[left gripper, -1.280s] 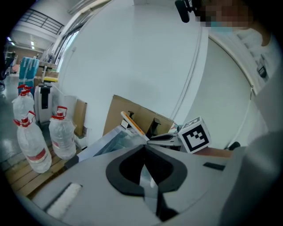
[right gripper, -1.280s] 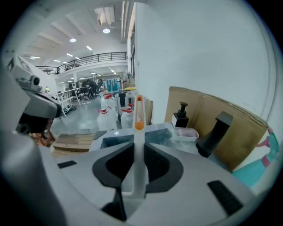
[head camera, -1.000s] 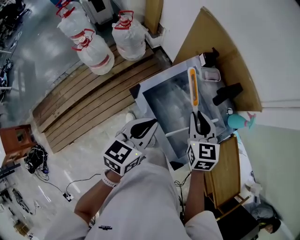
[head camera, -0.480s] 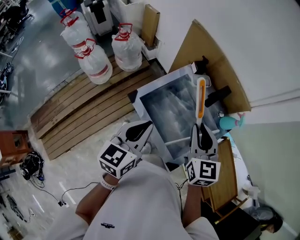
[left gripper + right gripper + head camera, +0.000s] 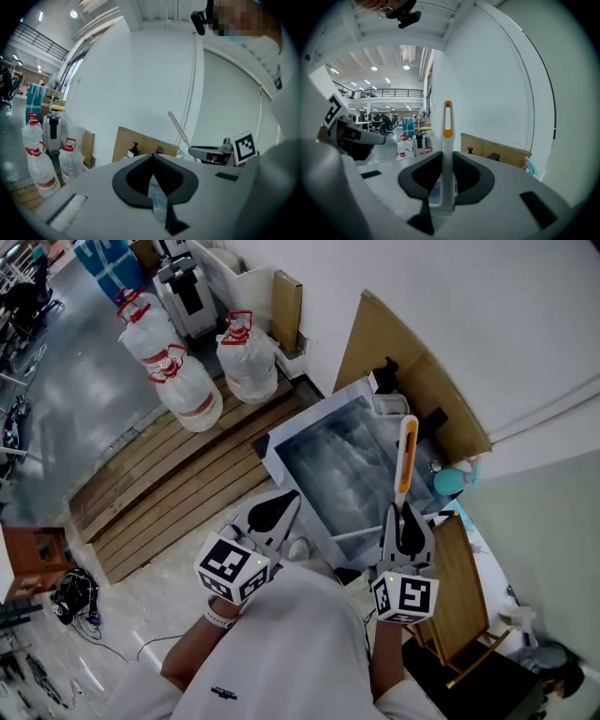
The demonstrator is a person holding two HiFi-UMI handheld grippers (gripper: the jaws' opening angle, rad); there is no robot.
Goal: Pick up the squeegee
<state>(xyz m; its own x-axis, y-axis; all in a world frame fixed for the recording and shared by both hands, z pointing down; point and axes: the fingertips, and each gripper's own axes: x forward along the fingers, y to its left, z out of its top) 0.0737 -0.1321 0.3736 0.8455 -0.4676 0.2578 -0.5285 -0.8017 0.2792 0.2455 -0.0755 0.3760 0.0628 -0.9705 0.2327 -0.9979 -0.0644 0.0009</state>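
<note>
The squeegee (image 5: 406,460) has a white handle with an orange slotted end. My right gripper (image 5: 403,519) is shut on the handle, and the orange end sticks out past the jaws over the right edge of the glass panel (image 5: 323,465). In the right gripper view the handle (image 5: 447,136) stands upright between the black pads. My left gripper (image 5: 274,510) is to the left, shut with nothing in it; its jaw tips meet in the left gripper view (image 5: 152,155). That view also shows the squeegee (image 5: 178,129) held up on the right.
The framed panel leans among cardboard sheets (image 5: 412,371) against the white wall. Large water jugs (image 5: 248,357) stand at the back left next to a wooden pallet (image 5: 159,484). A teal object (image 5: 452,479) and a black pump bottle (image 5: 386,371) are near the panel's right side.
My right gripper has risen with the squeegee still in it, toward the panel's right edge. The left gripper has risen a little too, still shut.
</note>
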